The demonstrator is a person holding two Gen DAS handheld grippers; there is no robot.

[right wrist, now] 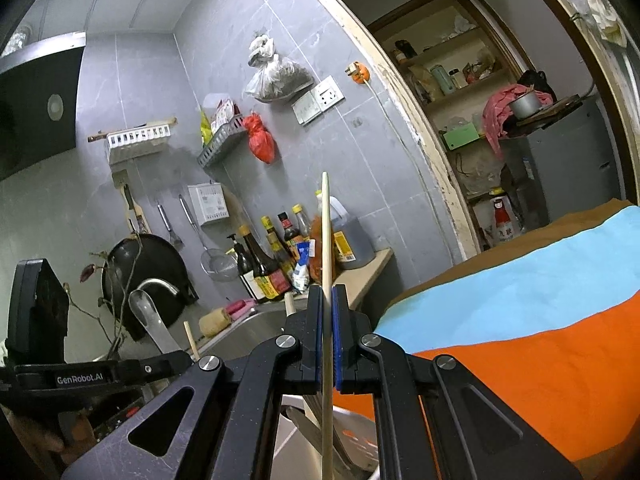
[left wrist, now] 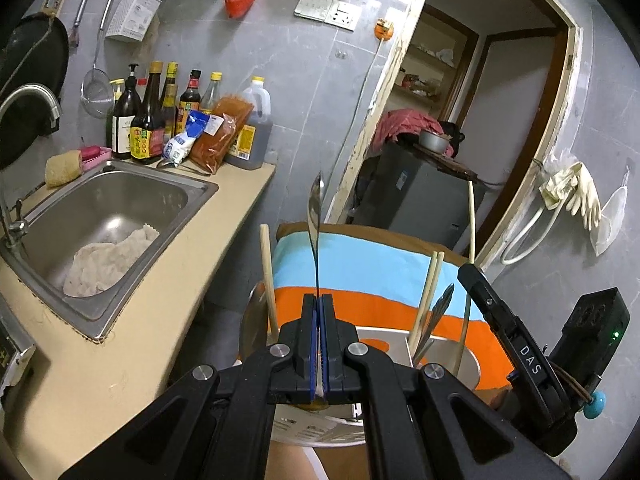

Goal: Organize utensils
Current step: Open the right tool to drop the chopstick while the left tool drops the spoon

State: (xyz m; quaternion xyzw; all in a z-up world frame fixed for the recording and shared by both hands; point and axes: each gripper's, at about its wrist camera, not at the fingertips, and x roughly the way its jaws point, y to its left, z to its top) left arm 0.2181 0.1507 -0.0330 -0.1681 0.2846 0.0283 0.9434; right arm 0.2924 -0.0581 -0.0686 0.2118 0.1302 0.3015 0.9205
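My left gripper [left wrist: 319, 300] is shut on a metal spoon [left wrist: 316, 216], seen edge-on, its bowl pointing up. It also shows in the right wrist view [right wrist: 150, 320]. My right gripper [right wrist: 327, 292] is shut on a single pale chopstick [right wrist: 326, 232] that stands nearly upright; the same chopstick shows in the left wrist view [left wrist: 471, 220]. Below both grippers stands a white utensil holder [left wrist: 396, 344] with chopsticks [left wrist: 428, 292], a lone chopstick [left wrist: 267, 272] and metal utensils [left wrist: 438, 312] in its compartments.
A steel sink [left wrist: 108, 216] with a cloth in it sits in the beige counter [left wrist: 188, 264] on the left. Sauce bottles [left wrist: 152, 120] line the wall. A blue and orange cloth [left wrist: 376, 276] covers the surface beyond the holder. A doorway opens behind.
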